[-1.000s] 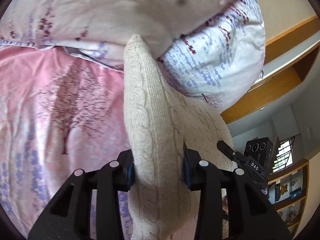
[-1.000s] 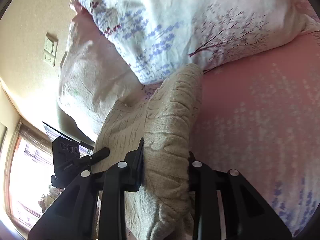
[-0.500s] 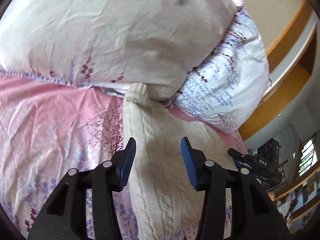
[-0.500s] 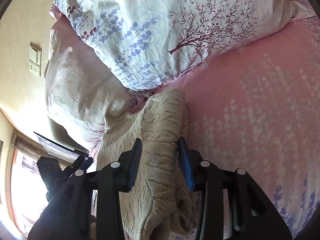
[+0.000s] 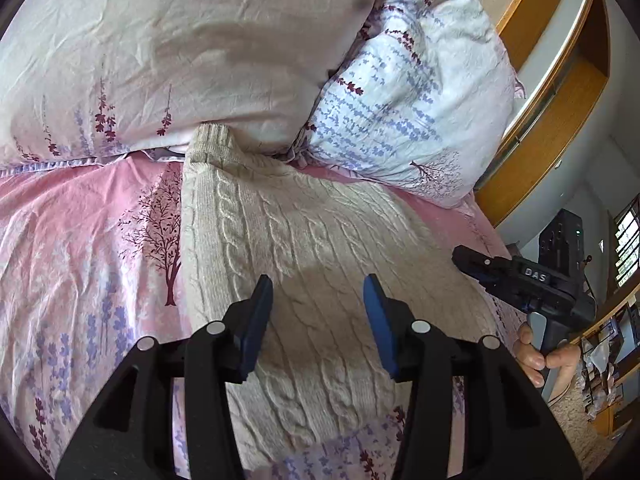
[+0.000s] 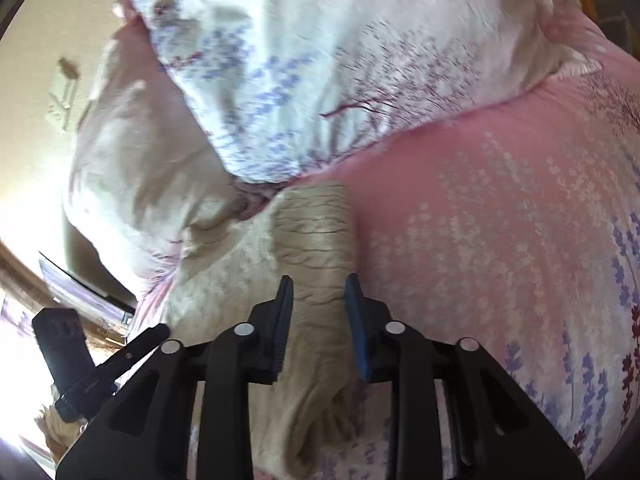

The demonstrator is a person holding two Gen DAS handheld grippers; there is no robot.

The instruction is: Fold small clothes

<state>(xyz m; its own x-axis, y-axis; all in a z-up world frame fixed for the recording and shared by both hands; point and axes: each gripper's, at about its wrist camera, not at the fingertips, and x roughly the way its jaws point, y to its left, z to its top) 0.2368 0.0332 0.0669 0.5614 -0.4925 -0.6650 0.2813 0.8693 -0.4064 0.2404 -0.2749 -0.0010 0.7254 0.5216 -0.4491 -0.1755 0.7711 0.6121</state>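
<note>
**Knit laid down, fold only part done**

Cream cable-knit sweater (image 5: 304,248) spread on the pink bedsheet (image 5: 80,240), far end tucked against the two pillows (image 5: 180,40). Left gripper (image 5: 316,316) poised above the knit — blue pads (image 5: 256,320) wide apart, nothing between them, cloth flat beneath. Right gripper (image 6: 318,320) less widely parted, straddling a raised ridge of the same sweater (image 6: 316,248); fabric sits in the gap, but neither pad visibly presses it, so best read as released or about to be — not a firm pinch. Right view blurred, so contact hard to settle.

Progress, as a judgement: early to middle. Left edge of the garment looks straight and doubled over, like one lengthwise fold already made. Near end under the right gripper bunched and lumpy, not squared. Probably left to do: smoothing that bunched end, bringing the remaining side or sleeve in, then folding bottom to top into a compact packet.

Second handheld unit (image 5: 524,280) visible at the far right of the left view, clear of the cloth.
</note>
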